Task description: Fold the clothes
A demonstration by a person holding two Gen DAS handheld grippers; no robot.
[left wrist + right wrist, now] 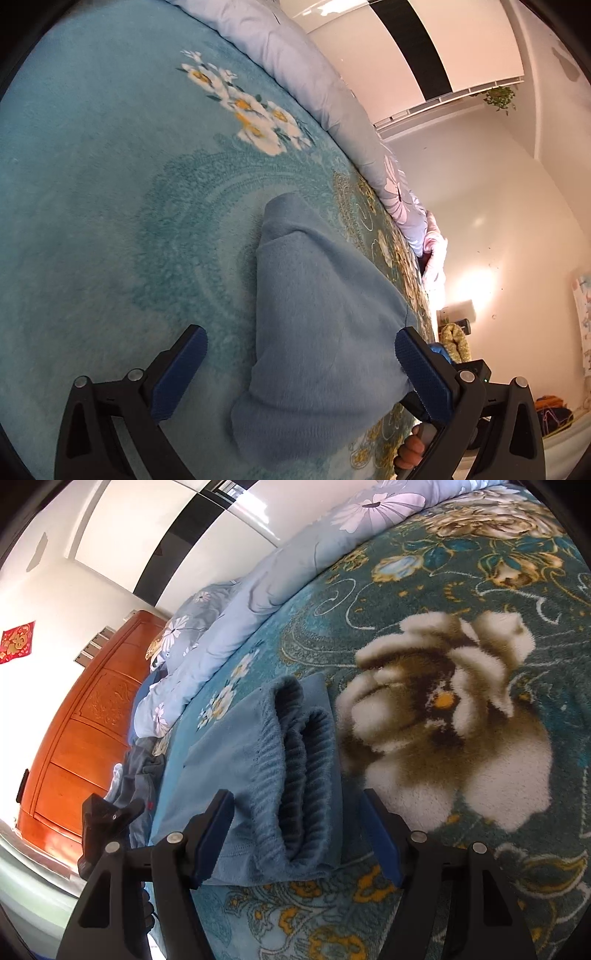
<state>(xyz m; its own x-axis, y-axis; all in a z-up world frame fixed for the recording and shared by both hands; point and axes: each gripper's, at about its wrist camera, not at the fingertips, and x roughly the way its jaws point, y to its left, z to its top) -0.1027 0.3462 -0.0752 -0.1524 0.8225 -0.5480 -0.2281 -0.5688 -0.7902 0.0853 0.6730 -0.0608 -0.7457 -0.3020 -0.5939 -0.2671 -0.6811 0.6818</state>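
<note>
A light blue fleece garment (317, 295) lies folded on the teal flowered blanket (92, 184) of a bed. In the right wrist view its ribbed elastic waistband (295, 760) faces me, with the folded layers stacked. My left gripper (300, 334) is open wide and straddles one end of the garment; its right pad (421, 373) sits at the cloth's edge and its left pad (181, 373) stands apart from the cloth. My right gripper (297, 795) is open around the waistband end, and neither pad presses on the cloth.
A pale blue flowered quilt (229, 620) is bunched along the bed's far side. A grey garment (144, 775) lies crumpled near the wooden headboard (74, 738). A person's hand (410, 450) shows at the blanket's edge. The blanket (480, 701) is bare beside the garment.
</note>
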